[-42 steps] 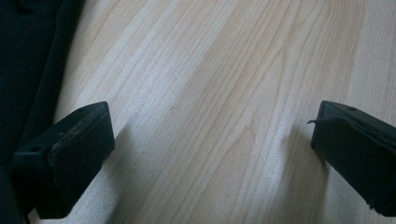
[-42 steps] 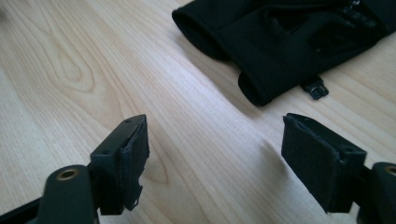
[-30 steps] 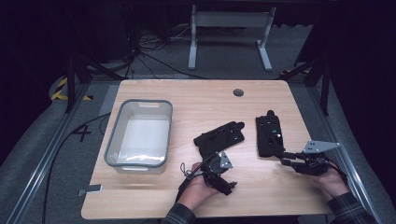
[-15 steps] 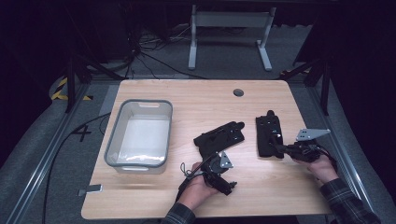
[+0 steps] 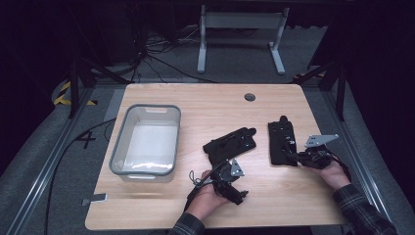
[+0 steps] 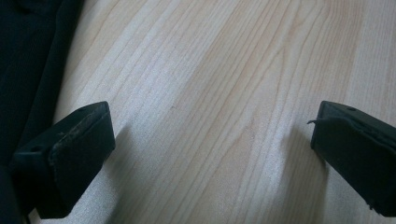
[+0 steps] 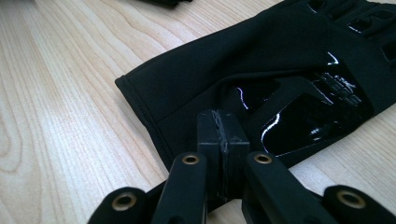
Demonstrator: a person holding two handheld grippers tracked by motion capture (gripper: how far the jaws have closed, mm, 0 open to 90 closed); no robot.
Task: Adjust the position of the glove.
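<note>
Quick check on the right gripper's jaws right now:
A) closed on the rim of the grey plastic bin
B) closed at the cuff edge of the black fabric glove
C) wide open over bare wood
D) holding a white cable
B: in the right gripper view the right gripper has its two black pads pressed together at the cuff end of the black fabric glove with glossy patches, which lies flat on the light wooden table; whether fabric is pinched between the pads is hard to tell.

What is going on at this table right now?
A person works two handheld grippers over a wooden table. The right gripper has its fingers closed at the cuff edge of a black glove, apparently pinching it. The left gripper rests open on bare wood beside a second black glove. A grey bin sits to the left.
</note>
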